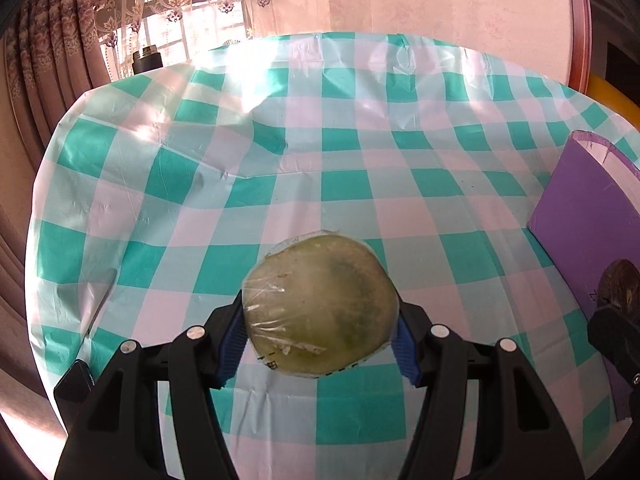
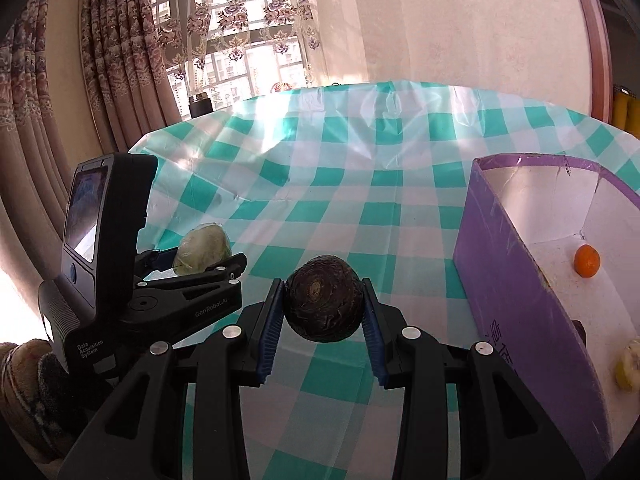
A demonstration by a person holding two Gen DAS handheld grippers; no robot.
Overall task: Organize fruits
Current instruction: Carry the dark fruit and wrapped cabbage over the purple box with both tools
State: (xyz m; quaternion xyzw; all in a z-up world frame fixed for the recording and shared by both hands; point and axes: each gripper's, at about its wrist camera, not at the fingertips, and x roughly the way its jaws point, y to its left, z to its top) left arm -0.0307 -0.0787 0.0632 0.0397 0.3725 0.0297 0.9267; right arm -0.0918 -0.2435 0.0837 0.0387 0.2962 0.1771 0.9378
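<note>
Hanging above the checked tablecloth (image 1: 352,184), a plastic-wrapped green fruit (image 1: 320,304) is being pinched by the left gripper (image 1: 320,336), half-open around it. A dark brown fruit (image 2: 322,298) is sitting clamped in the narrowly closed right gripper (image 2: 323,320), beside a purple box (image 2: 520,280) holding an orange (image 2: 587,261).
</note>
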